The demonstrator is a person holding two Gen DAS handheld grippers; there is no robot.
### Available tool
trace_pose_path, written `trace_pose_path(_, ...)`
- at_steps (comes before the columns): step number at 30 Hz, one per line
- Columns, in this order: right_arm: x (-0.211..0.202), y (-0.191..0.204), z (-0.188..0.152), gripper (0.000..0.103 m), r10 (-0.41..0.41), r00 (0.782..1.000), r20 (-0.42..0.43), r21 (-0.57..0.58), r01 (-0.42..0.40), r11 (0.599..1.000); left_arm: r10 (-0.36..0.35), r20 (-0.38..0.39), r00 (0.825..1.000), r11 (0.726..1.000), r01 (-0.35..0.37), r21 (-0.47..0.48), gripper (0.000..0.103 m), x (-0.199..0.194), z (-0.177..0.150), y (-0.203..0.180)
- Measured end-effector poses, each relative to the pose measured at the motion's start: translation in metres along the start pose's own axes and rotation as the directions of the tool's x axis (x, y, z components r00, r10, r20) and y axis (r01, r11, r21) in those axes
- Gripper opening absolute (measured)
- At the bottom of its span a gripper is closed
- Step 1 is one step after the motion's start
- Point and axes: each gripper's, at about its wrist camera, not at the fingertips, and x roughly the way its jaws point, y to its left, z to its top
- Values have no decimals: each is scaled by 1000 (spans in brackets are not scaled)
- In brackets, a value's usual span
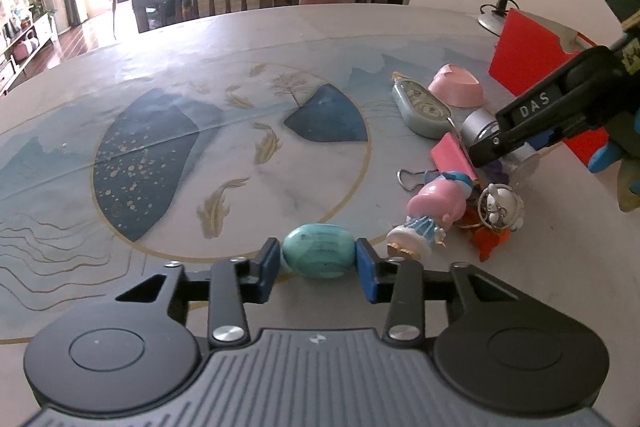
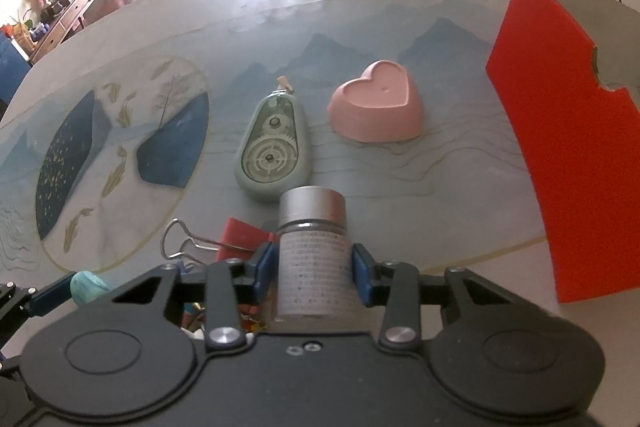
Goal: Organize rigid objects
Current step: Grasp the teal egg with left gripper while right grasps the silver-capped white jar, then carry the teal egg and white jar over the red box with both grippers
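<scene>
left gripper [image 1: 318, 263] clamps one turquoise egg-shaped stone [image 1: 319, 251] between its blue pads. right gripper [image 2: 312, 267] holds one silver-capped bottle [image 2: 312, 247] upright between its pads. ahead of the right gripper: one correction tape dispenser [image 2: 272, 151], one pink heart dish [image 2: 378, 107], one red box [image 2: 568, 155] to its right. one red binder clip [image 2: 240, 239] just left of the bottle. one pink figurine [image 1: 432, 215] right of the left gripper.

You have one turquoise egg [image 1: 319, 256], one silver-capped bottle [image 2: 313, 251], one correction-tape dispenser [image 2: 272, 151], one pink heart dish [image 2: 378, 102], one red binder clip [image 2: 244, 234], one red box [image 2: 568, 147], one pink figurine [image 1: 430, 213].
</scene>
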Motion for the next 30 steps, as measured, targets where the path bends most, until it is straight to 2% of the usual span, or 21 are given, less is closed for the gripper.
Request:
trace_pose_path(12, -31, -11, -7, 39, 43, 999, 32, 44, -44, 998, 11, -19, 1000, 997, -12, -81, 38, -9, 11, 6)
trace_pose_path(19, -76, -15, -10, 39, 87, 993, 85, 41, -91, 995, -34, -23, 999, 987, 30, -157, 38, -31, 27, 5)
trace_pose_path(30, -135, -32, -11, 39, 115, 979, 166, 37, -123, 992, -82, -1, 997, 983, 81, -165, 38, -68, 57, -23)
